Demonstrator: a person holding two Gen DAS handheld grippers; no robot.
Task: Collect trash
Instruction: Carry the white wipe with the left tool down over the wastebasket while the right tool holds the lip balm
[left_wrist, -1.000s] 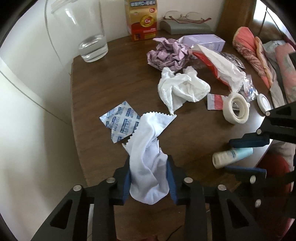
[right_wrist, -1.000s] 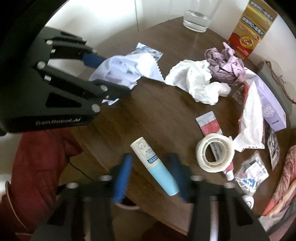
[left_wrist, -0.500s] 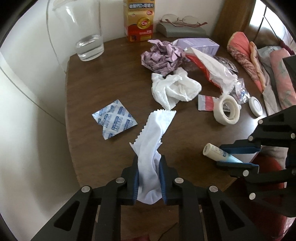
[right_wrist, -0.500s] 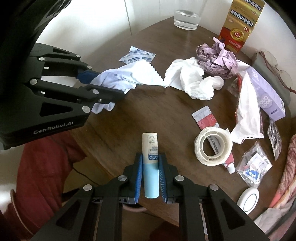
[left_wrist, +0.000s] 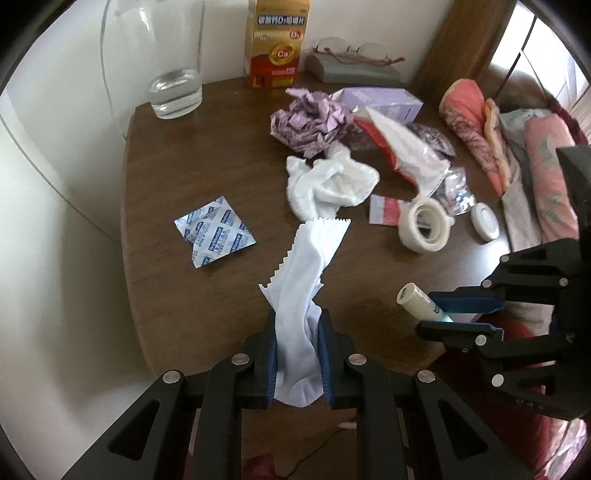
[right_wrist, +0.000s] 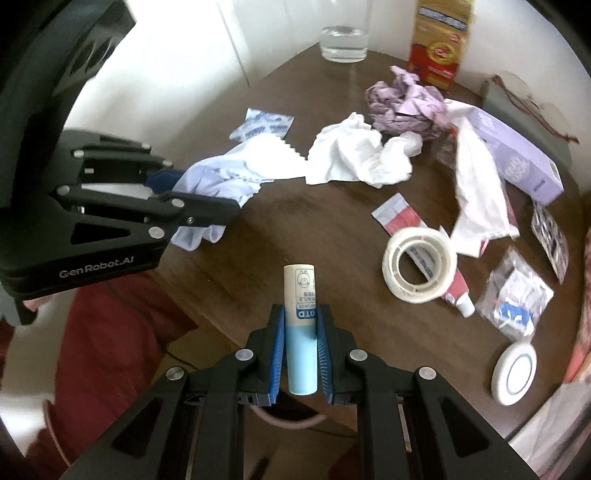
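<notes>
My left gripper (left_wrist: 298, 325) is shut on a white zigzag-edged cloth (left_wrist: 306, 269), held over the near edge of the brown table (left_wrist: 207, 147); it also shows in the right wrist view (right_wrist: 207, 195) with the cloth (right_wrist: 236, 170). My right gripper (right_wrist: 300, 321) is shut on a white and light-blue tube (right_wrist: 301, 325), lifted above the table edge; the tube also shows in the left wrist view (left_wrist: 421, 301). On the table lie a crumpled white tissue (left_wrist: 328, 184), a crumpled purple paper (left_wrist: 306, 122), a blue-printed foil sachet (left_wrist: 212, 230) and a red-white wrapper (left_wrist: 402, 151).
A water glass (left_wrist: 173, 62), a yellow box (left_wrist: 277, 40), a purple box (left_wrist: 384, 101), glasses on a case (left_wrist: 354, 62), a tape roll (left_wrist: 424, 225), a small red packet (left_wrist: 384, 210), a clear bag (right_wrist: 513, 291) and a round white disc (left_wrist: 484, 221) stand around. Folded fabrics (left_wrist: 517, 147) lie at right.
My right gripper closed on the tube and lifted it off the table. My left gripper closed tighter on the cloth and drew it back toward the near edge.
</notes>
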